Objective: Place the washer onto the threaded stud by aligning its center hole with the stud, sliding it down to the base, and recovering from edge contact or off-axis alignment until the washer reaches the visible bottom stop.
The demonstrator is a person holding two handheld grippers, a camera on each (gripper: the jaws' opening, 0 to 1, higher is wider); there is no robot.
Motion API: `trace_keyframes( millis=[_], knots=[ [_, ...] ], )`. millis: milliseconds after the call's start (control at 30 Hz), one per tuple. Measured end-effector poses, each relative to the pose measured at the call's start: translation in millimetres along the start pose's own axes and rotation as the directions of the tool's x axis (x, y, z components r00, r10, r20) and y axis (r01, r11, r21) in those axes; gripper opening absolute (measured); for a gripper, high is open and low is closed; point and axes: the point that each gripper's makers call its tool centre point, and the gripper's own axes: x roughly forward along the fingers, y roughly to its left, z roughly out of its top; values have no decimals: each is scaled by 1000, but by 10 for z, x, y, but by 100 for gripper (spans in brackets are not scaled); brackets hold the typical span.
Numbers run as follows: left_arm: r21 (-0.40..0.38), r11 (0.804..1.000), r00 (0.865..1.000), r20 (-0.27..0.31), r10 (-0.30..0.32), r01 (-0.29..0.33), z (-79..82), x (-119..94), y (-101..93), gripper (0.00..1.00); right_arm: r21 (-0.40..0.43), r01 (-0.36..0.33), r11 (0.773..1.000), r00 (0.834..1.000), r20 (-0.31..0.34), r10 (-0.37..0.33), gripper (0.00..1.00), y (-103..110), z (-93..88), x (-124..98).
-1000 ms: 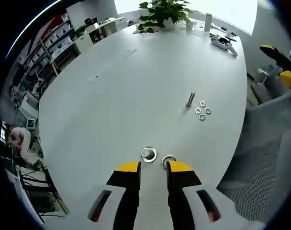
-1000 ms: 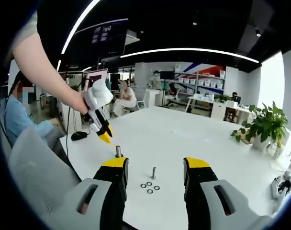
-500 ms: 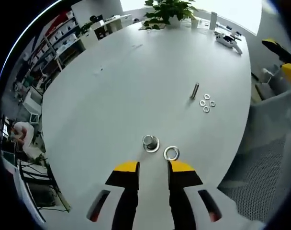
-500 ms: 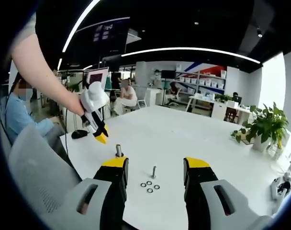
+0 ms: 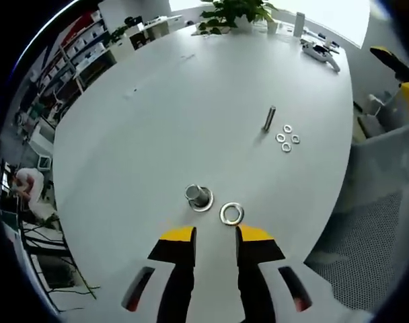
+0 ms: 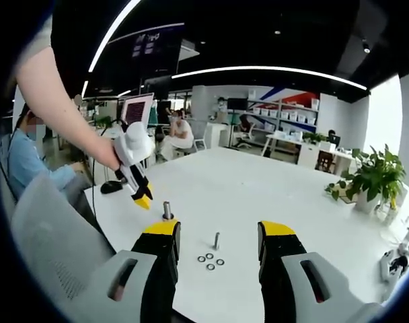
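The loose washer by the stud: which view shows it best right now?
The left gripper view: the washer lies flat on the white table, centre hole visible, just beyond the left gripper and beside the threaded stud. In the right gripper view the stud stands behind the right gripper's fingertip, and I cannot make out that washer.

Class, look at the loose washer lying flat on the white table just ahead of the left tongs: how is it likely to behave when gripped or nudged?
The washer is a thin shiny metal ring, so probably stiff and light. Lying flat on the smooth table, it would likely slide when nudged and be awkward to pinch by its edge. Set on edge it might roll, perhaps toward the stud.
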Motion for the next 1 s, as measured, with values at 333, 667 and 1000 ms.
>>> trace_keyframes(
  millis=[333, 667, 1000],
  knots=[
    [-10, 1000, 999, -29, -14, 14, -37, 101, -34, 22, -2, 4, 1000, 1000, -2, -4, 48, -7, -4, 2],
    [4, 1000, 999, -47, -21, 21, -45, 179, -55, 22, -2, 7, 1000, 1000, -5, -7, 48, -12, -10, 4],
    [7, 1000, 998, -61, -15, 16, -57, 234, -33, 22, 0, 11, 1000, 1000, -7, -11, 48, -22, -13, 1]
  ],
)
